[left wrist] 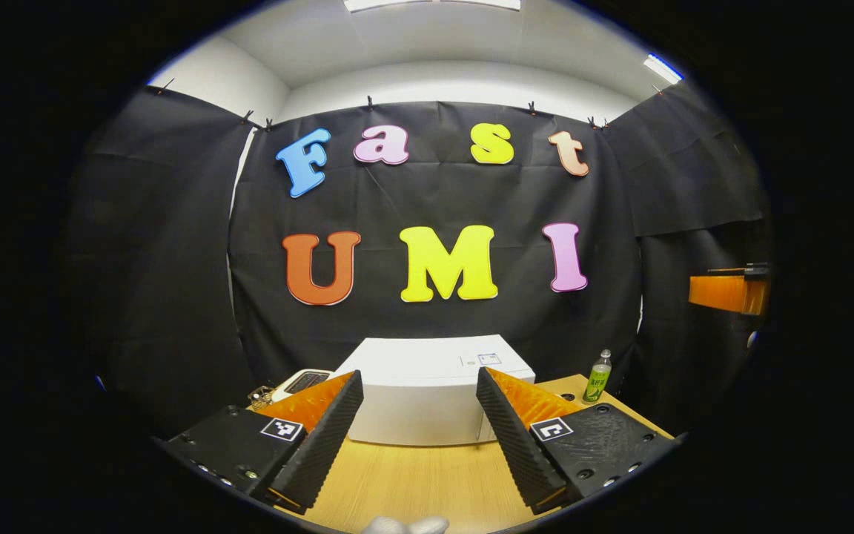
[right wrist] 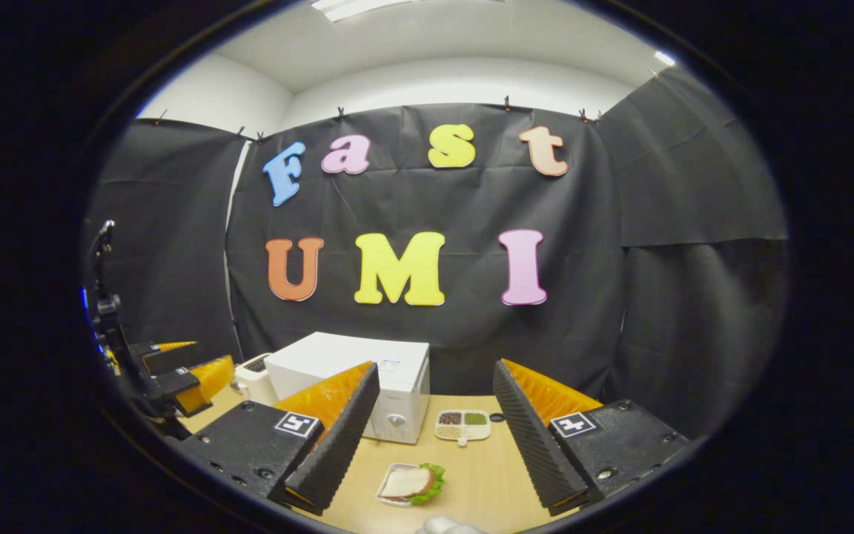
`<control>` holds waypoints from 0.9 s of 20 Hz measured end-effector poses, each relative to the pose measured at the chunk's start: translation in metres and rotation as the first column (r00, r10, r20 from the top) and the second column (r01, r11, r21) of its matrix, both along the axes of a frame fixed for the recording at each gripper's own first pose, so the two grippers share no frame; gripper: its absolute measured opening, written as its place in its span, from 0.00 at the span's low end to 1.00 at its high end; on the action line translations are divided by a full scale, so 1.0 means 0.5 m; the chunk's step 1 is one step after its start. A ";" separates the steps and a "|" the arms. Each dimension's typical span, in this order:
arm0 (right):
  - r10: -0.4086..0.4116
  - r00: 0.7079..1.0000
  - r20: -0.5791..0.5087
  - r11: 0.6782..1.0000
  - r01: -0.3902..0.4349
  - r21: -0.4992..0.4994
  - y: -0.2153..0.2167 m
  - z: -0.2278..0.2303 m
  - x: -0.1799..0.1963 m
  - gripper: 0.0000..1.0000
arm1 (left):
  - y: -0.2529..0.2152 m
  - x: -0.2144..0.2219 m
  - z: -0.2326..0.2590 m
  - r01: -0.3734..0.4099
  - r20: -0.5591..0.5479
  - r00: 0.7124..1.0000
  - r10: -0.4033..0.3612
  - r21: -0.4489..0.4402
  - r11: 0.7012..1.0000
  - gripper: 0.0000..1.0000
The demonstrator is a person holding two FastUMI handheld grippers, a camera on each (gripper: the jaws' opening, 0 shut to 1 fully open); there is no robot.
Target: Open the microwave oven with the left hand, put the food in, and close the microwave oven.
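A white microwave oven (left wrist: 427, 389) stands shut on the wooden table, straight ahead in the left gripper view. My left gripper (left wrist: 419, 437) is open in front of it, some way short of the door, holding nothing. In the right gripper view the microwave oven (right wrist: 356, 389) sits to the left, and a sandwich with lettuce on a small plate (right wrist: 411, 483) lies on the table between my fingers' line of sight. My right gripper (right wrist: 431, 445) is open above the table, nothing in it. The other gripper (right wrist: 175, 374) shows at the far left.
A green bottle (left wrist: 597, 377) stands right of the microwave near the table's back edge. A white appliance (left wrist: 301, 382) sits left of the microwave. A divided dish of small foods (right wrist: 462, 426) lies beyond the sandwich. The other gripper (left wrist: 731, 291) shows at the right edge.
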State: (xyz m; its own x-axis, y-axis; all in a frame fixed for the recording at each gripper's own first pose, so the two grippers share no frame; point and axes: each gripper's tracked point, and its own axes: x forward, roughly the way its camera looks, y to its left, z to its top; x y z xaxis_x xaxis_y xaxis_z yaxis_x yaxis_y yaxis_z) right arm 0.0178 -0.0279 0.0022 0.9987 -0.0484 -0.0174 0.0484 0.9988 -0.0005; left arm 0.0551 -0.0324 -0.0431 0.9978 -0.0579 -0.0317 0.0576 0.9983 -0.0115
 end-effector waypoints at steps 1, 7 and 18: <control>-0.006 1.000 -0.003 1.000 0.006 -0.003 -0.009 0.001 0.000 0.92 | -0.010 0.016 -0.014 0.008 0.007 1.000 -0.008 -0.005 1.000 0.95; -0.084 0.996 -0.028 0.996 0.083 -0.035 -0.076 0.003 -0.017 0.92 | -0.123 0.145 -0.167 0.096 -0.033 0.995 -0.097 -0.026 0.995 0.95; -0.255 0.962 -0.097 0.962 0.243 -0.123 -0.162 -0.038 -0.072 0.99 | -0.231 0.389 -0.420 0.123 -0.151 0.982 -0.117 0.031 0.992 0.93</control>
